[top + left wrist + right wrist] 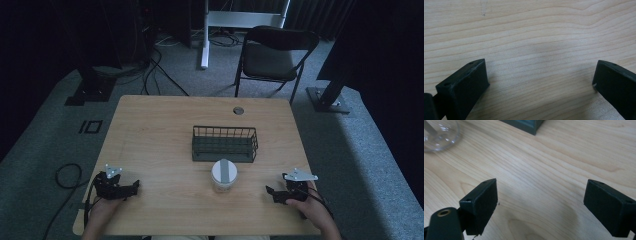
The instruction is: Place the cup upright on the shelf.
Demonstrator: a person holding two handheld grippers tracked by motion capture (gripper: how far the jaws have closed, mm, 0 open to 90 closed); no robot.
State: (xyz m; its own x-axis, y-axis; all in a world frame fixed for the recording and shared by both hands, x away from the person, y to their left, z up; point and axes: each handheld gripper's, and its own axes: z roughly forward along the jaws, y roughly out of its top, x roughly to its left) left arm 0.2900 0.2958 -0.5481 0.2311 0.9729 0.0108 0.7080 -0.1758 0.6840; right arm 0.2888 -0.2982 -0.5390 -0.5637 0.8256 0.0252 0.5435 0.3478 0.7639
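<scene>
While both grippers rest low on a pale wooden table (150, 130), a clear glass jar (224, 176) stands between them near the table's front edge, seen from the high view. This jar has a whitish lid with a grey strip across it. Just behind the jar, and close to it, sits a dark wire basket (225, 143), long side facing the person; whether jar and basket touch cannot be told.

At the front left corner, the left gripper (131, 189) lies in the person's left hand (102, 210), pointing right toward the jar. Its jaws are spread wide with nothing between them; the left gripper view shows bare wood grain between the 2 black jaws. At the front right, the right gripper (272, 194) is held in the right hand (315, 210), pointing left toward the jar. Its jaws are likewise released and spread wide, holding nothing. From the right gripper view, the jar's glass base (437, 135) appears at the upper left and a corner of the basket (526, 125) at the top, both well ahead of the jaws, with bare wood between.

Nothing lies between either gripper and the jar. A small round grommet (238, 110) is set near the table's far edge. Beyond the table stand a black folding chair (272, 55) and a white frame (240, 20), with cables on grey carpet.
</scene>
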